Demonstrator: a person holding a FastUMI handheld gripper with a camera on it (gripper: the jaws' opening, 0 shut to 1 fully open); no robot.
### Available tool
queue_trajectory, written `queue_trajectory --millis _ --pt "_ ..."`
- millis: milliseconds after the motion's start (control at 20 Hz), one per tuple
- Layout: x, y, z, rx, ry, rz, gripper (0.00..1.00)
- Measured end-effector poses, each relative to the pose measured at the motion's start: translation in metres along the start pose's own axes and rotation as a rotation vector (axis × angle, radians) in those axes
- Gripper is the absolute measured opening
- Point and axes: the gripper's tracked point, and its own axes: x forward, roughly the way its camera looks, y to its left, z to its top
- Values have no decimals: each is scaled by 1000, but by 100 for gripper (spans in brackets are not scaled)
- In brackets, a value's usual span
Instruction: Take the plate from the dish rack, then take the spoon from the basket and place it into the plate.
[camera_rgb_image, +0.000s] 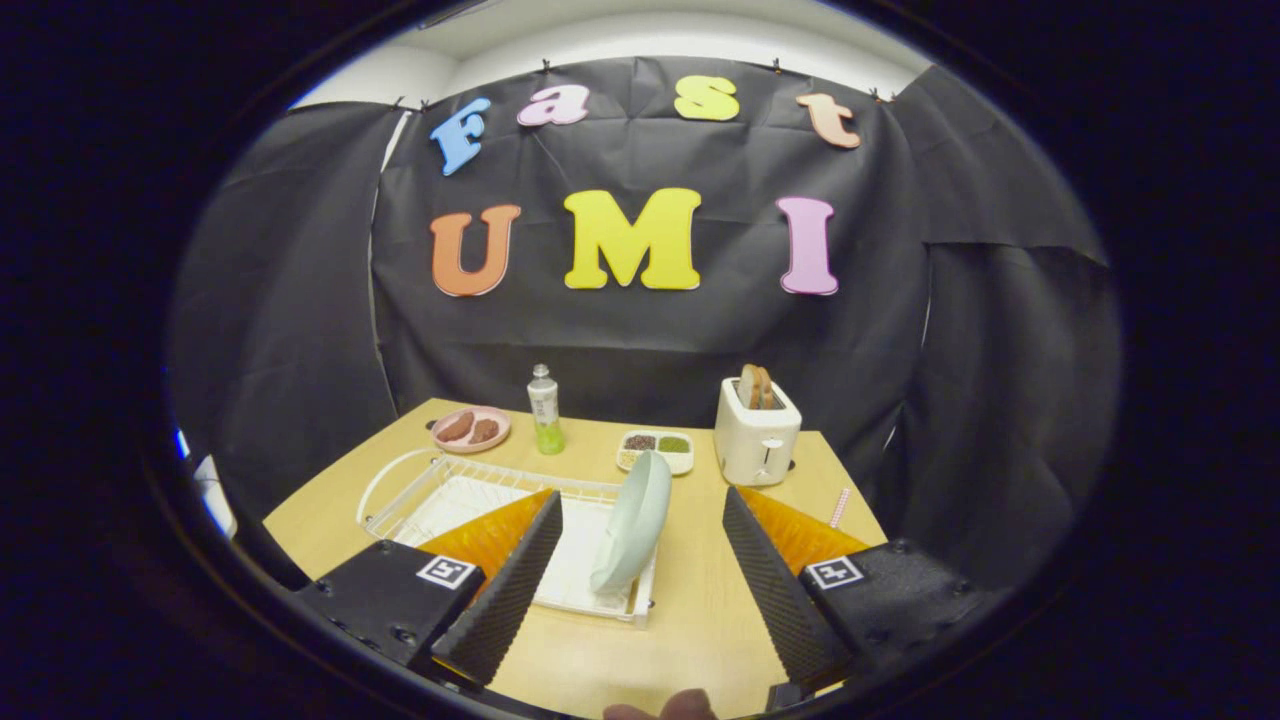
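- My gripper (640, 570) hangs above the near edge of the tabletop (690, 610), its jaws spread wide and gripping nothing.
- One pale green plate (632, 520) stands on edge in the one white dish rack (470, 490), at the rack's right end, between my two fingers and just ahead of them.
- Beyond the rack I count one pink dish (471, 428) with two brown pieces, one bottle (545, 410), one white tray (657, 449) of grains, and one toaster (757, 433) holding two slices.
- One striped straw (839, 507) lies beside the right finger.
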Motion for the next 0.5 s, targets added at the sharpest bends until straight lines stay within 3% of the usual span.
queue_trajectory --millis 250,500 --pt "45 6 5 -34 151 6 100" --pt "86 14 -16 20 314 37 100"
